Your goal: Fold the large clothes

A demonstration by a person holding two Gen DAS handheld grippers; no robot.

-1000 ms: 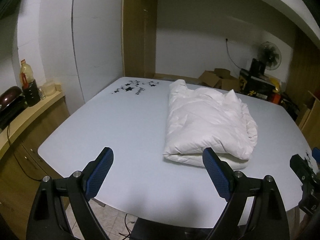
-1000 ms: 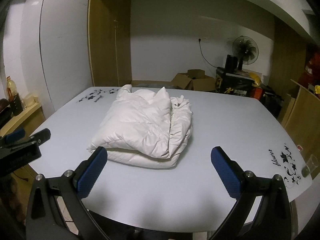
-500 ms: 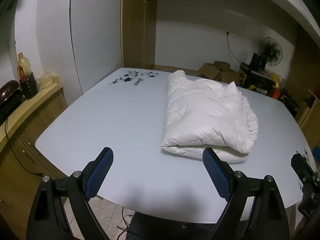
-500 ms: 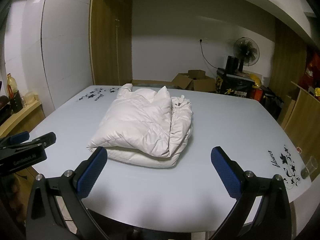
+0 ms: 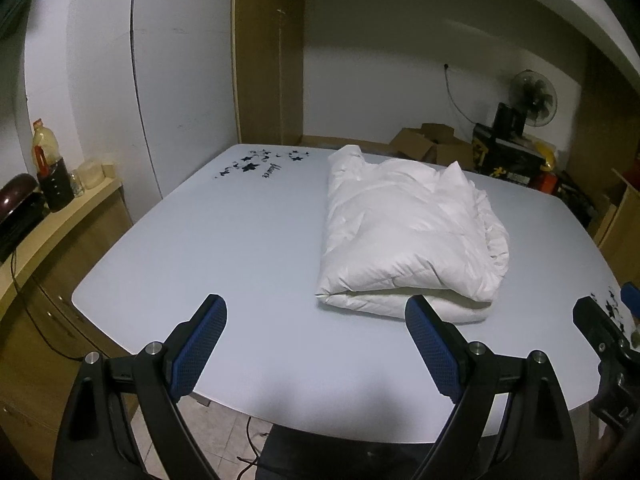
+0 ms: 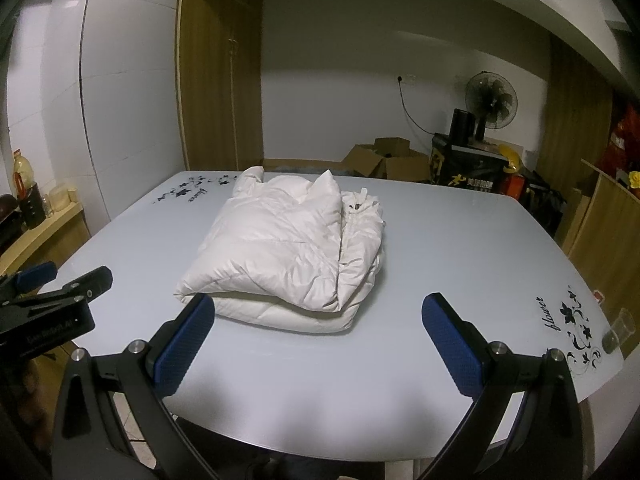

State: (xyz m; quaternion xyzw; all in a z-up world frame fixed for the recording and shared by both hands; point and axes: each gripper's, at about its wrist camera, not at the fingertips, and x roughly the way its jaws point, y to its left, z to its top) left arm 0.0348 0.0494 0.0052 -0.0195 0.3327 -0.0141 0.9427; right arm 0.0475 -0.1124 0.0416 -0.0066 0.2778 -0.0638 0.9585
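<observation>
Ahead of both pairs of fingers, a puffy white quilted down jacket (image 6: 288, 252) lies folded into a thick bundle on the pale grey glossy surface (image 6: 460, 248), well apart from every edge. The left gripper (image 5: 316, 346) is spread wide and holds nothing; the jacket's near corner shows just beyond its right finger. The right gripper (image 6: 316, 344) is equally wide open and empty, with the bundle's near edge just past its left finger. Neither touches the cloth.

The fold looks finished, so the main risk is undoing it. The padded filling looks springy, and the top layer already bulges above the lower one; a brush from a finger could let it slide or spring open. The loose ruffled side on the bundle's right, where a small dark fastener shows, could catch on a blue fingertip pad (image 6: 448, 344). The smooth top may also let the whole bundle skid if pushed.
</observation>
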